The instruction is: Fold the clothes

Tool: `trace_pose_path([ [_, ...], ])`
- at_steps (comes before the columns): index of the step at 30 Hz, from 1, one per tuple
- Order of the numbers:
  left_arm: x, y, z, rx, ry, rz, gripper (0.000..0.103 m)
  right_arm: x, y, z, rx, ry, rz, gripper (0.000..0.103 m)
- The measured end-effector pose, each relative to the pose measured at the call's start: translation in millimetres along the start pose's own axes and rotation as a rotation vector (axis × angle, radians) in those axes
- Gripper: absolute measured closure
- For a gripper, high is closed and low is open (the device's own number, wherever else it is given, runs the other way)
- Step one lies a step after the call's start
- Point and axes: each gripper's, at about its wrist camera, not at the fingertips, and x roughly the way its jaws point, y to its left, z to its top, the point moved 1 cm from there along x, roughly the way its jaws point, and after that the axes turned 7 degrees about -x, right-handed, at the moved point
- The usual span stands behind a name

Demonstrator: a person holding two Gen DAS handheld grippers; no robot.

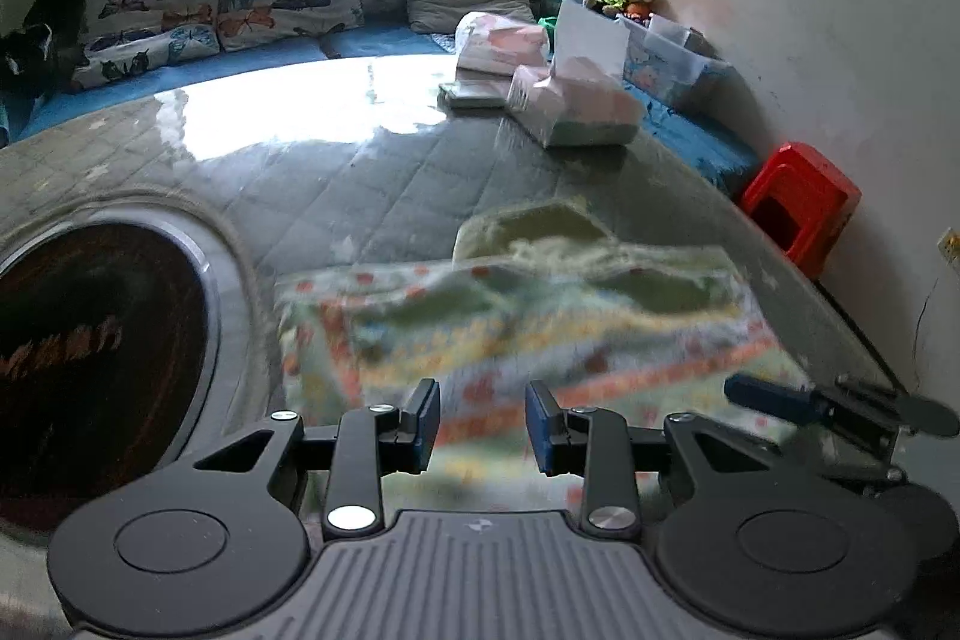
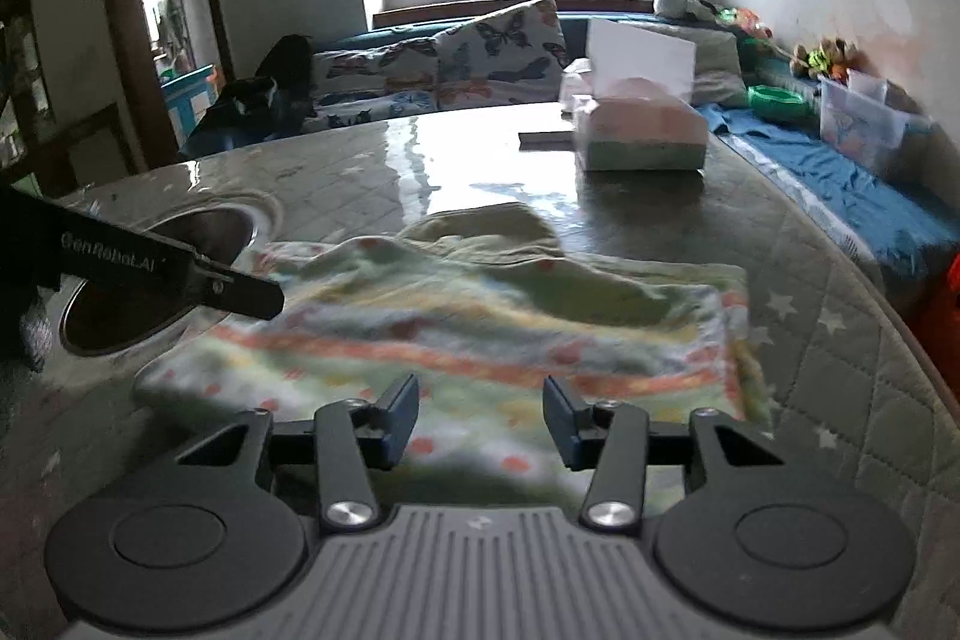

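Note:
A folded patterned garment (image 1: 528,328), pale green with orange and yellow stripes and red dots, lies flat on the quilted table cover (image 1: 372,184); it also shows in the right wrist view (image 2: 480,328). My left gripper (image 1: 482,427) is open and empty, just above the garment's near edge. My right gripper (image 2: 480,421) is open and empty over the same near edge, to the right of the left one. The right gripper's finger shows in the left wrist view (image 1: 774,397). The left gripper's finger shows in the right wrist view (image 2: 180,274).
A round dark inset (image 1: 96,370) sits in the table at the left. A tissue pack (image 1: 576,106) and flat items stand at the far side. A cushioned blue bench (image 1: 270,46) runs behind, a red stool (image 1: 804,202) stands at the right.

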Motion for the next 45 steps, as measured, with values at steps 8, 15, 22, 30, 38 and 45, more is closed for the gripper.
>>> trace_pose_path([
  [8,-1.3,10.3,-31.9,0.025,-0.003,0.04,0.068,-0.7,25.1,-16.1,-0.036,0.006,-0.031,0.051],
  [15,-12.6,16.7,-37.7,0.008,-0.036,0.013,0.064,-7.9,37.5,-6.3,-0.058,-0.012,-0.038,0.05],
  [22,-18.9,28.5,-41.1,-0.016,-0.028,0.016,0.063,8.9,54.8,-5.6,-0.079,0.008,-0.021,0.047],
  [30,-26.6,38.8,-43.8,-0.04,-0.028,0.039,0.05,3.6,57.7,2.0,-0.075,-0.013,-0.035,0.031],
  [38,-33.4,52.9,-51.4,-0.074,-0.026,0.069,0.028,6.7,61.1,-1.1,-0.028,-0.007,-0.054,0.014],
  [45,-39.3,57.3,-58.0,-0.09,-0.04,0.086,0.01,-3.2,62.7,-4.5,-0.019,-0.026,-0.103,0.0],
])
